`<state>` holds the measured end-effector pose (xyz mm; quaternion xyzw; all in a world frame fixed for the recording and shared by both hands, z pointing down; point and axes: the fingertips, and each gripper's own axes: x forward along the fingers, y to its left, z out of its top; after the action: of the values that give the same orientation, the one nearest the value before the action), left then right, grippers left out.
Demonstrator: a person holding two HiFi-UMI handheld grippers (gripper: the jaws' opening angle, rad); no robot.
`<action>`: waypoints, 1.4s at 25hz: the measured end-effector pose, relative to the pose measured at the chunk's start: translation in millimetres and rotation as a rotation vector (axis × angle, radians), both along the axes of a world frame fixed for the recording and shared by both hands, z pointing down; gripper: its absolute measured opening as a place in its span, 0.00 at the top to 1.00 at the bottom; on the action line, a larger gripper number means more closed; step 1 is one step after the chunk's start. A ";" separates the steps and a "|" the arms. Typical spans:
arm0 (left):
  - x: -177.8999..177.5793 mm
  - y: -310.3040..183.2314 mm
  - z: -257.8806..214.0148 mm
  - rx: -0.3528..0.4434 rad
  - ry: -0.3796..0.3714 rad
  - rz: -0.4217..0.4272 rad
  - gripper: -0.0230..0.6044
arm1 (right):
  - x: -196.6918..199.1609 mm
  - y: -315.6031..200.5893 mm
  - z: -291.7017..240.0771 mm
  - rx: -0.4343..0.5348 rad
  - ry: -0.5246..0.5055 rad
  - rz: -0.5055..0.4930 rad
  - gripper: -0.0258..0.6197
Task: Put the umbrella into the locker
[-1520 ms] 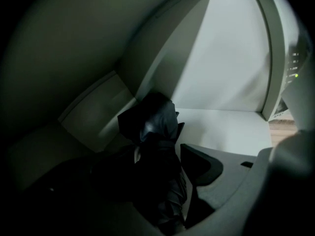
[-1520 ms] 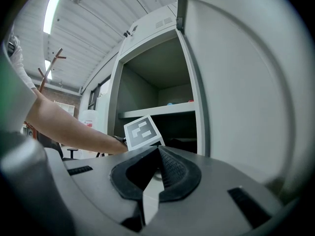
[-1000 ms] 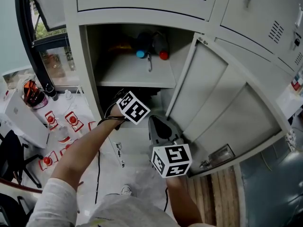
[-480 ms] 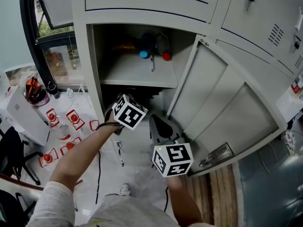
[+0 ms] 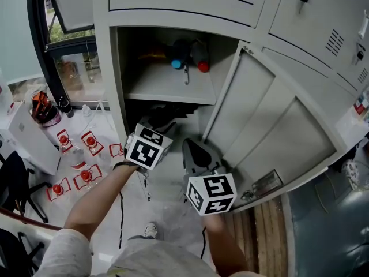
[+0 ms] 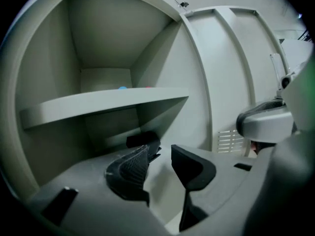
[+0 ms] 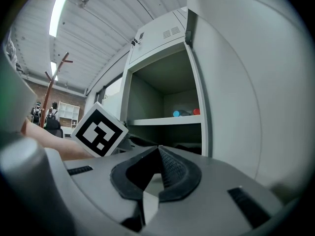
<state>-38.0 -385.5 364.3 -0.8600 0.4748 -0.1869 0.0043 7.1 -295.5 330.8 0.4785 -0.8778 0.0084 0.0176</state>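
Note:
The black umbrella (image 5: 164,120) lies in the lower compartment of the open grey locker (image 5: 112,97), under the shelf. In the left gripper view the umbrella (image 6: 139,140) shows as a dark shape just past the jaw tips. My left gripper (image 5: 149,133) hangs in front of that compartment, apart from the umbrella. Its jaws (image 6: 160,151) are closing with a gap and nothing between them. My right gripper (image 5: 189,146) stays level beside the open door, and in its own view the right gripper (image 7: 158,151) is shut with nothing in it.
The locker door (image 5: 271,131) stands wide open to the right. On the upper shelf (image 5: 167,88) lie a blue-capped (image 5: 176,64) and a red-capped bottle (image 5: 200,67). Red-and-white items (image 5: 86,143) and a white box (image 5: 29,137) sit on the floor at the left.
My left gripper has drawn back out of the lower compartment, toward me and to the left, and has rolled. The umbrella stays inside. The right gripper has not moved.

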 end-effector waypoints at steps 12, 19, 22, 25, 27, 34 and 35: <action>-15.6 44.0 -15.9 0.041 0.163 -0.064 0.87 | -4.5 11.9 -5.1 0.009 0.006 -0.031 0.96; -17.9 68.0 -11.4 0.046 0.206 -0.095 0.90 | -3.7 22.0 -9.1 0.019 0.008 -0.042 0.96; -19.3 76.6 -9.3 0.041 0.237 -0.112 0.94 | -1.7 27.0 -8.7 0.018 0.017 -0.044 0.96; -19.7 83.2 -13.3 0.045 0.271 -0.118 0.95 | -1.4 29.9 -9.7 0.020 0.021 -0.047 0.96; -20.2 87.6 -16.2 0.052 0.282 -0.122 0.95 | -2.4 32.2 -9.7 0.021 0.020 -0.053 0.96; -22.6 96.0 -13.7 0.040 0.308 -0.140 0.95 | -4.6 34.7 -7.5 0.010 0.007 -0.064 0.96; -22.3 96.6 -12.5 0.037 0.307 -0.140 0.95 | -4.9 34.9 -7.0 0.008 0.006 -0.065 0.96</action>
<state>-60.3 -288.9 351.8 -0.8430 0.5320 -0.0445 -0.0656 2.2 -260.6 323.8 0.4499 -0.8929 0.0027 0.0185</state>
